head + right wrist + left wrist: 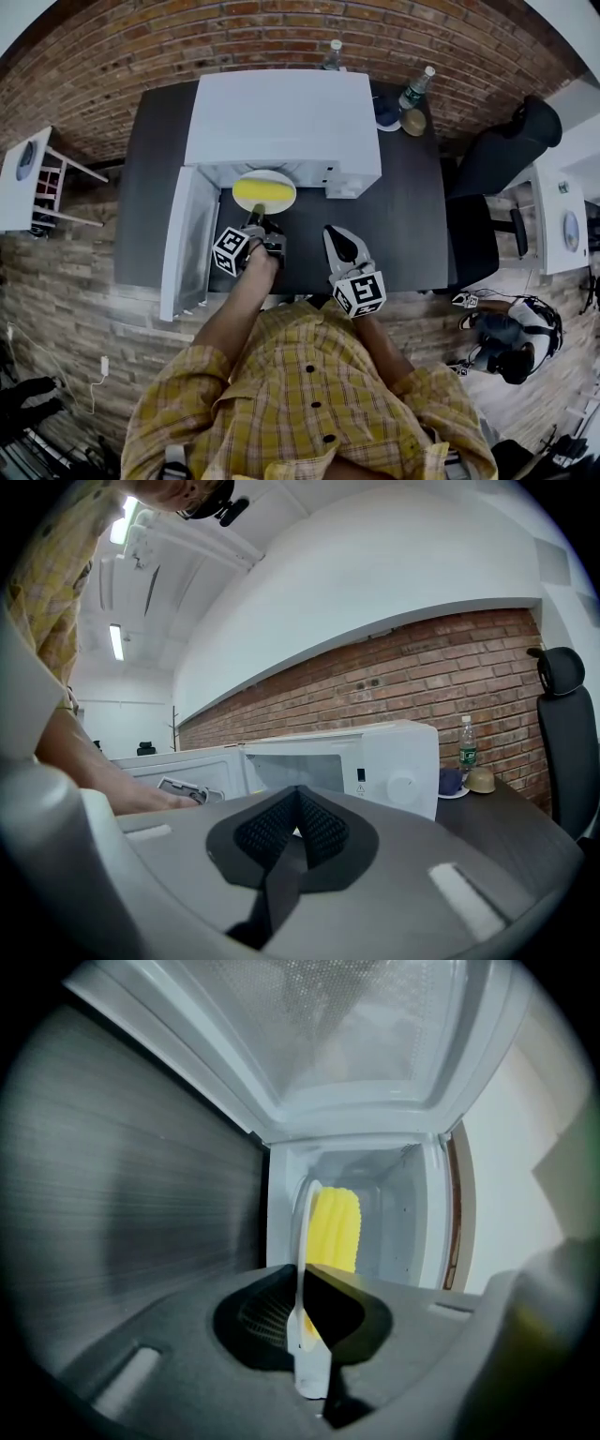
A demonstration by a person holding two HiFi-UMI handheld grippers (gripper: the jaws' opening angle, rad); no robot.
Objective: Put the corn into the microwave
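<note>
**While the left claw pinches the plate, the corn sits at the microwave's mouth**

Where the left gripper (303, 1309) meets the white plate (281, 180), its jaws are nearly together, clamped on the plate's rim; its own view shows that rim edge-on between the pads. One yellow ear of corn (261, 196) lies on the plate. Plate and corn are at the open front of the white microwave (281, 117), the far edge of the plate just under the oven's top as the head view shows it. The microwave door (187, 239) stands swung wide open on the left.

The right gripper (298, 829) has its jaws closed together with nothing between them. It hangs over the dark table (412, 216) in front of the oven, apart from the plate.

Counted: two grippers, each with one marker cube; one microwave; one plate; one ear of corn; two clear bottles (333, 54) (417, 87) at the back of the table by the brick wall; one black chair (506, 150) to the right.

Print on the bottle labels and the small mark beside the microwave's dial (401, 785) is too small to read.
</note>
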